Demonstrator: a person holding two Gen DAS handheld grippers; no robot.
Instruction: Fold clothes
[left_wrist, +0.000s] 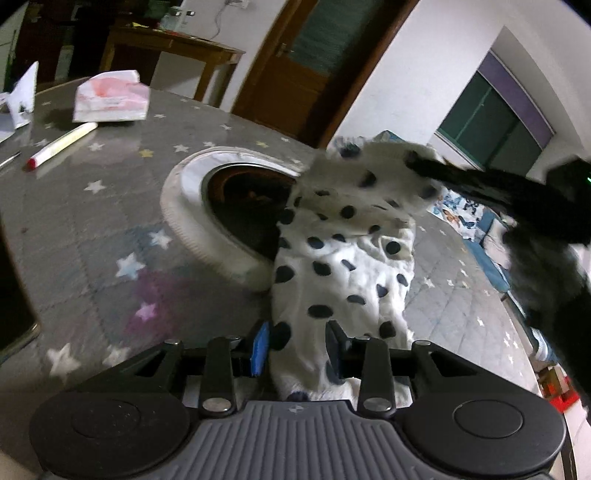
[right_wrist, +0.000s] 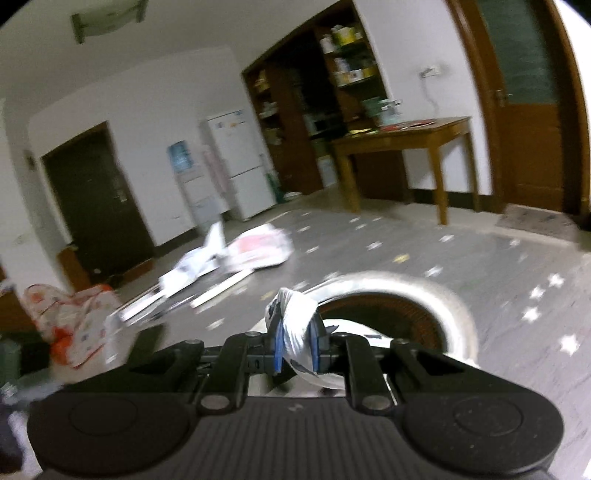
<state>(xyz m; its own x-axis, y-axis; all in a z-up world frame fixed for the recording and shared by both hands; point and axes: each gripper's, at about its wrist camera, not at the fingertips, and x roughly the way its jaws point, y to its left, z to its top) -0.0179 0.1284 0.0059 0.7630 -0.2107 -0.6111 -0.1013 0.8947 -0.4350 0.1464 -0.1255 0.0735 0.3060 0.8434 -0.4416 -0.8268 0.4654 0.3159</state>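
Note:
A white garment with dark polka dots (left_wrist: 343, 266) hangs stretched above the grey star-patterned table (left_wrist: 92, 229). My left gripper (left_wrist: 297, 347) is shut on its near end, the cloth bunched between the blue-padded fingers (left_wrist: 260, 347). My right gripper appears in the left wrist view as a blurred black shape (left_wrist: 517, 199) gripping the garment's far end. In the right wrist view my right gripper (right_wrist: 297, 343) is shut on a bunched fold of the white cloth (right_wrist: 295, 314).
A round white-rimmed opening (left_wrist: 192, 206) sits in the table under the garment, also in the right view (right_wrist: 458, 314). A pink-white packet (left_wrist: 110, 96), a white stick with a red tip (left_wrist: 61, 144) and papers lie at the far left. A wooden desk (right_wrist: 406, 140) stands behind.

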